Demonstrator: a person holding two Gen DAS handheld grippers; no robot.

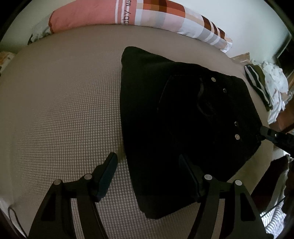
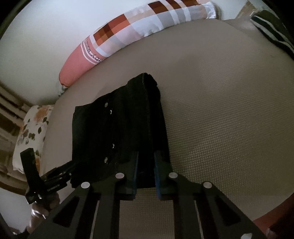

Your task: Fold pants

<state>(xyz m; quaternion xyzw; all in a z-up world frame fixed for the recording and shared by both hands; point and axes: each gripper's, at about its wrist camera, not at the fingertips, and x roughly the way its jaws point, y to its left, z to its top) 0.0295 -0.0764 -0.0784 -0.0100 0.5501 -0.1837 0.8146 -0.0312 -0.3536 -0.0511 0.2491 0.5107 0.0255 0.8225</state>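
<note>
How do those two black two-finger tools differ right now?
The left tool stands open over the near edge of the folded black pants, one finger above beige mattress, pressing nothing. The right tool stands nearly shut at the pants' edge; whether it pinches cloth is unclear. Both are black, hand-held and angled down at the same garment.

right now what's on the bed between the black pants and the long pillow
Nothing: in the left wrist view only bare tan bedcover runs from the folded black pants to the long pillow.

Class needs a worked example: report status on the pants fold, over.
Left gripper open at pants' edge. Right gripper shut on the folded edge. Pants folded on the mattress. Nothing in the way.
</note>
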